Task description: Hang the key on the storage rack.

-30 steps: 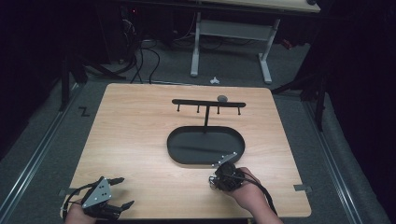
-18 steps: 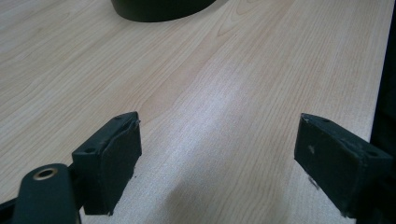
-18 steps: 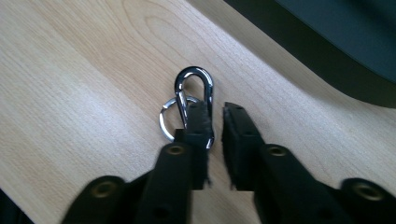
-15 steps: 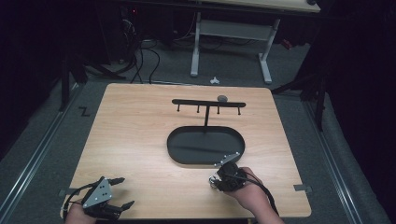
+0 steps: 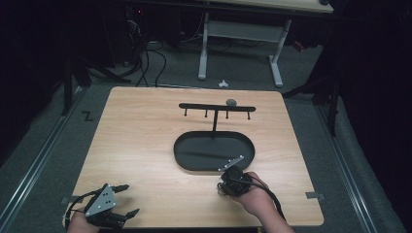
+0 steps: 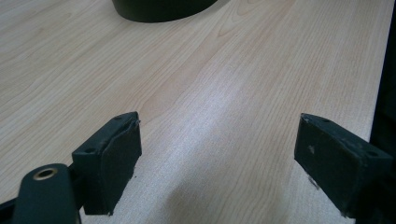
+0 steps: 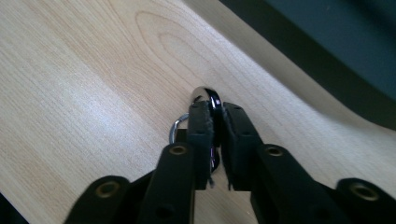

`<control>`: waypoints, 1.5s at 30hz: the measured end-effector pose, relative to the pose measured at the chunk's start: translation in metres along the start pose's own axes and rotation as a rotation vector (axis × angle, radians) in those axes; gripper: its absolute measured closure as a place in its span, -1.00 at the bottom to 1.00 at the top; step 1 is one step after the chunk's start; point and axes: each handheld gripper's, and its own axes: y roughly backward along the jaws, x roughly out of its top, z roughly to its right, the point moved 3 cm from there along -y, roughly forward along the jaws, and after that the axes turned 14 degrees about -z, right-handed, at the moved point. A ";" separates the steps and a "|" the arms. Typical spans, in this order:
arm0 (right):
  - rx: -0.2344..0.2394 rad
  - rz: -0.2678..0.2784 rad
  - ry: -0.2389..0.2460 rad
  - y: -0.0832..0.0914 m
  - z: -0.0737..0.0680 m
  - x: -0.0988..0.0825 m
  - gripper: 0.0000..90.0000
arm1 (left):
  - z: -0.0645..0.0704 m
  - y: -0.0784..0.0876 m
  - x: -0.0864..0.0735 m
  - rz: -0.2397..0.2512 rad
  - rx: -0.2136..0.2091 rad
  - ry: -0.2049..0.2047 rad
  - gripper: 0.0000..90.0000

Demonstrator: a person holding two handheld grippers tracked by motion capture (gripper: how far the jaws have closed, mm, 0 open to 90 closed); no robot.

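Fingers point(image 7: 205, 135) of the right gripper point(image 7: 214, 112) have just been closing and now pinch a metal ring point(image 7: 205, 95) lying on the table point(image 5: 145, 145) beside the tray point(image 5: 184, 155). Grip looks edge-on, so lifting straight and slowly should keep it from slipping. Left gripper point(image 6: 217, 158) rests with fingers apart, nothing between. Count: one ring, one tray, one rack point(image 5: 216, 107) with four pegs.
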 end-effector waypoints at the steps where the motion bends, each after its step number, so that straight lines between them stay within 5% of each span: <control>1: 0.000 0.000 0.000 0.000 0.000 0.000 0.86 | 0.000 0.000 0.000 0.000 0.000 0.000 -0.66; 6: -0.021 0.002 0.011 0.005 0.002 -0.004 0.88 | 0.000 -0.001 0.000 -0.003 0.000 -0.001 -0.66; 17: -0.012 0.027 -0.072 0.014 0.010 -0.020 0.96 | 0.001 -0.001 0.000 -0.004 -0.002 -0.002 -0.66; 19: -0.020 0.021 -0.032 0.011 0.010 -0.021 0.86 | 0.001 -0.001 0.001 -0.005 -0.003 -0.004 -0.66; 31: -0.004 0.021 -0.032 0.007 0.008 -0.026 0.70 | 0.001 -0.001 0.000 -0.005 -0.005 -0.002 -0.66; 45: -0.021 0.023 -0.090 0.003 0.017 -0.031 0.56 | 0.001 -0.002 0.000 -0.008 -0.006 -0.005 -0.66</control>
